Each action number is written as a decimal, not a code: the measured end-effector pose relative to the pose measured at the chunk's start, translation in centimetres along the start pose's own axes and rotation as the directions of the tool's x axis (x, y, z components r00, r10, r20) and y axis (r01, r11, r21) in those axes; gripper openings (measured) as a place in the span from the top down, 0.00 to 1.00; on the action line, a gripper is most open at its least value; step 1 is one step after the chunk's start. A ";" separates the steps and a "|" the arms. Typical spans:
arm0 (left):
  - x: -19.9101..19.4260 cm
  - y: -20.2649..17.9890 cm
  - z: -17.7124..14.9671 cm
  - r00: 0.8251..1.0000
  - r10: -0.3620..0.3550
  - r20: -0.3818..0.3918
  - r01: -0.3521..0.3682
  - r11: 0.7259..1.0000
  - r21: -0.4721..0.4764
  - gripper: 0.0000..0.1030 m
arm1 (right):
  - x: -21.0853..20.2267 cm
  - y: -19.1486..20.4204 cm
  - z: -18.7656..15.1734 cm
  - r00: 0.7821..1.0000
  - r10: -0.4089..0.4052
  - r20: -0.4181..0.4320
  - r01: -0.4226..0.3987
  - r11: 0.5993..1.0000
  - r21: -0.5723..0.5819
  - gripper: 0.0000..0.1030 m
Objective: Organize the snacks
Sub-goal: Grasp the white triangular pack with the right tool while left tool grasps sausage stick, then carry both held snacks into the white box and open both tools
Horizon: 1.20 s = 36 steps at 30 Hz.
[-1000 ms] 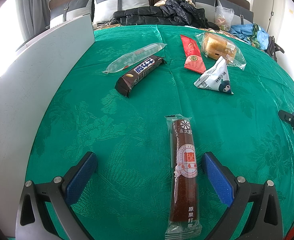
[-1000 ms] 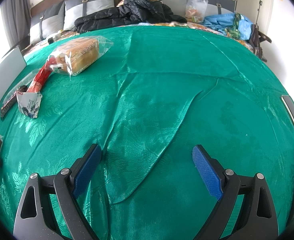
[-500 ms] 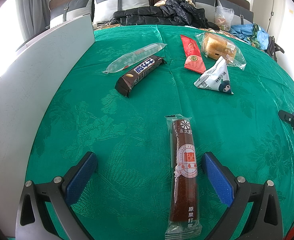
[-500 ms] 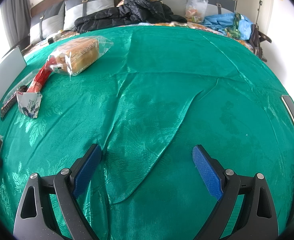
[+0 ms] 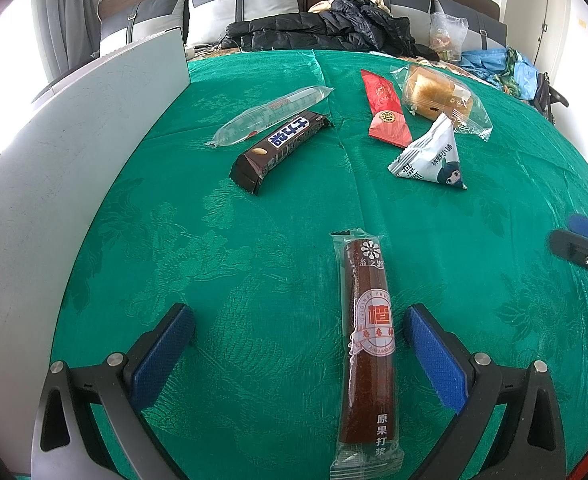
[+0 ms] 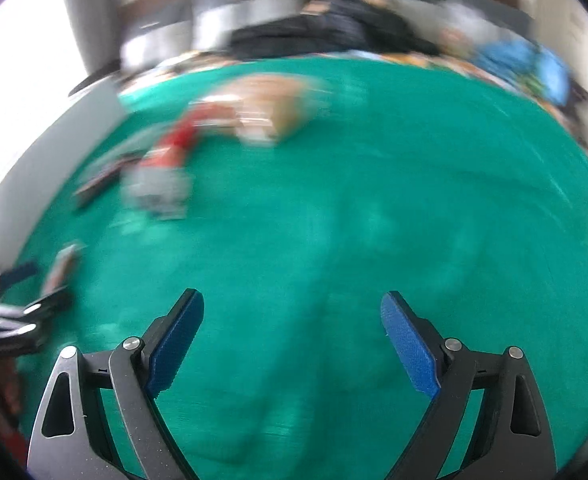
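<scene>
Left gripper [image 5: 300, 330] sits low over the green tablecloth [image 5: 213, 240], jaws wide apart and gripping nothing. The brown hawthorn fruit roll [image 5: 368, 344] lies flat on the cloth between its two blue pads, hard up near the right-hand pad [image 5: 434, 364] without clearly touching it, its near end running down between the gripper's arms.

Take that fruit roll as the marker. Beyond it and to the left, the dark chocolate bar [image 5: 277, 146] lies on a slant, and right behind it, touching or nearly so, a clear-wrapped stick snack [image 5: 271, 114]. Beyond the roll and to the right, the white triangular packet [image 5: 430, 156]; further back, the red sachet [image 5: 384, 108], with the bagged bread slice [image 5: 440, 98] just beside that. A grey-white board [image 5: 53, 160] runs along the cloth's edge well left of the roll. Far right of the roll, a blurred finger of the right gripper [image 5: 582, 242] pokes into view.

Over on the right wrist camera everything is smeared with motion. The right gripper [image 6: 291, 340] hangs above bare cloth, jaws spread wide, nothing held. The snacks there are only colour streaks, too blurred to sort out.
</scene>
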<state>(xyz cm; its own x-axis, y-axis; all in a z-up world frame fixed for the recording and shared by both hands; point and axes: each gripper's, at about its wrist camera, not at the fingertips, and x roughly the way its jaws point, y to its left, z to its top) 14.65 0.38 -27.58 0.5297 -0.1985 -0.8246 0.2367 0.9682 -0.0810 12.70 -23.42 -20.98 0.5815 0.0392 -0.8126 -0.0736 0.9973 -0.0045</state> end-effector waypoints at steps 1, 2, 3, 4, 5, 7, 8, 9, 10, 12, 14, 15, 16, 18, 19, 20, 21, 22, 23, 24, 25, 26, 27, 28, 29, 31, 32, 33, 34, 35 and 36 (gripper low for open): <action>0.0 0.0 0.0 1.000 0.000 0.000 0.000 1.000 0.000 0.00 | 0.4 1.5 0.6 1.000 0.028 -0.001 -0.028 0.999 -0.035 0.12; 0.0 0.0 0.0 1.000 0.000 0.000 0.000 1.000 0.000 0.00 | 1.0 3.2 1.4 0.999 0.054 -0.003 -0.054 0.996 -0.066 0.12; 0.0 0.0 0.0 1.000 0.000 0.000 0.000 1.000 0.000 0.00 | 1.5 4.2 2.1 0.998 0.067 -0.007 -0.067 0.994 -0.081 0.12; 0.0 0.0 0.0 1.000 0.000 0.000 0.000 1.000 0.000 0.00 | 2.5 5.6 3.2 0.997 0.081 -0.019 -0.082 0.992 -0.100 0.12; 0.0 0.0 0.0 1.000 0.000 0.000 0.000 1.000 0.000 0.00 | 3.7 7.0 4.4 0.996 0.083 -0.038 -0.087 0.989 -0.118 0.12; 0.0 0.0 0.0 1.000 0.000 0.000 0.000 1.000 0.000 0.00 | 5.9 8.9 6.0 0.995 0.067 -0.071 -0.077 0.987 -0.144 0.12; 0.0 0.0 0.0 1.000 -0.001 0.000 0.001 1.000 0.000 0.00 | 7.0 9.8 6.8 0.995 0.052 -0.085 -0.065 0.985 -0.157 0.12; 0.0 0.0 0.0 1.000 0.000 0.000 0.000 1.000 0.000 0.00 | 7.7 10.3 7.4 0.994 0.045 -0.096 -0.060 0.985 -0.161 0.12; 0.0 0.0 0.0 1.000 0.000 0.000 0.000 1.000 0.000 0.00 | 8.3 10.6 7.7 0.994 0.044 -0.104 -0.060 0.986 -0.158 0.12; 0.0 0.0 0.0 1.000 -0.001 0.001 0.001 1.000 -0.001 0.00 | 9.0 10.8 8.4 0.992 0.064 -0.104 -0.079 0.987 -0.141 0.21; 0.0 0.0 0.0 1.000 0.000 0.000 0.000 1.000 -0.001 0.00 | 9.2 10.8 8.6 0.991 0.064 -0.115 -0.079 0.987 -0.137 0.53; 0.0 0.0 0.0 1.000 0.000 0.000 0.000 1.000 -0.001 0.00 | 8.9 10.3 8.5 0.992 0.067 -0.110 -0.081 0.988 -0.131 0.54; 0.0 0.0 0.0 1.000 0.000 0.000 0.000 1.000 -0.001 0.00 | 8.6 10.0 8.4 0.991 0.084 -0.106 -0.097 0.989 -0.115 0.54; 0.0 0.0 0.0 1.000 0.000 0.000 0.000 1.000 -0.001 0.00 | 7.8 9.3 7.9 0.991 0.096 -0.097 -0.106 0.989 -0.099 0.55; 0.0 0.0 0.0 1.000 0.000 0.000 0.000 1.000 -0.001 0.00 | 7.2 9.0 7.7 0.991 0.097 -0.089 -0.106 0.990 -0.094 0.55; 0.0 0.0 0.0 1.000 0.000 -0.001 0.000 1.000 -0.001 0.00 | 6.4 8.5 7.3 0.991 0.103 -0.079 -0.110 0.991 -0.080 0.55; 0.0 0.0 0.0 1.000 0.000 -0.002 0.000 1.000 0.000 0.00 | 5.7 8.1 7.0 0.991 0.111 -0.072 -0.116 0.991 -0.068 0.55; 0.0 0.0 0.0 1.000 -0.001 -0.004 0.001 1.000 0.001 0.00 | 4.7 7.5 6.6 0.991 0.123 -0.058 -0.126 0.991 -0.050 0.55; -0.1 0.0 0.0 1.000 -0.001 -0.018 0.001 1.000 0.007 0.00 | 3.5 6.9 6.2 0.991 0.130 -0.042 -0.132 0.991 -0.036 0.55; -0.1 -0.1 0.1 0.999 -0.006 -0.040 0.006 1.000 0.006 0.00 | 2.3 6.3 5.6 0.991 0.134 -0.027 -0.134 0.991 -0.022 0.55; -0.1 -0.3 0.2 0.997 -0.011 -0.070 0.012 1.000 0.012 0.01 | 1.1 5.5 5.0 0.990 0.137 -0.013 -0.137 0.990 -0.007 0.55; -0.3 -0.7 0.3 0.995 -0.019 -0.095 0.021 0.999 0.025 0.05 | 0.2 4.9 4.4 0.990 0.138 -0.005 -0.138 0.990 0.007 0.54; -0.6 -1.2 0.3 0.995 -0.027 -0.094 0.032 0.999 0.045 0.12 | -0.8 4.2 3.7 0.990 0.139 0.002 -0.139 0.990 0.027 0.54; -1.2 -1.8 0.3 0.996 -0.038 -0.079 0.044 0.997 0.069 0.42 | -1.8 3.3 2.7 0.990 0.144 0.005 -0.144 0.988 0.052 0.54; -1.7 -2.5 0.3 0.996 -0.046 -0.078 0.053 0.994 0.094 0.84 | -2.7 2.5 1.7 0.989 0.150 0.008 -0.150 0.985 0.081 0.54; -1.9 -3.1 0.5 0.994 -0.044 -0.099 0.055 0.992 0.113 0.83 | -3.7 1.4 0.2 0.988 0.153 0.011 -0.153 0.982 0.115 0.54; -2.2 -3.0 0.4 0.992 -0.076 -0.097 0.085 0.992 0.094 0.83 | -4.3 0.9 -0.6 0.989 0.151 0.012 -0.151 0.980 0.130 0.54; -2.4 -2.8 0.4 0.990 -0.100 -0.096 0.107 0.992 0.073 0.83 | -4.9 0.5 -1.5 0.989 0.149 0.013 -0.150 0.978 0.144 0.54; -3.1 -2.3 0.4 0.985 -0.147 -0.087 0.150 0.988 0.028 0.83 | -5.5 0.2 -2.1 0.989 0.149 0.016 -0.149 0.977 0.154 0.54; -3.9 -1.8 0.5 0.980 -0.185 -0.071 0.185 0.983 -0.008 0.83 | -6.1 0.2 -2.6 0.989 0.147 0.020 -0.148 0.976 0.160 0.54; -4.5 -1.6 0.5 0.977 -0.206 -0.060 0.205 0.978 -0.029 0.83 | -6.5 0.1 -2.8 0.989 0.146 0.023 -0.148 0.976 0.160 0.54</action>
<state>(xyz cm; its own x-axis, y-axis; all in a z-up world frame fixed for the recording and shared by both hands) 12.28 -0.32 -23.45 0.4202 -0.3842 -0.8221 0.3161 0.9112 -0.2643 6.67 -23.72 -17.31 0.5832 0.1859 -0.7907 -0.0285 0.9775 0.2088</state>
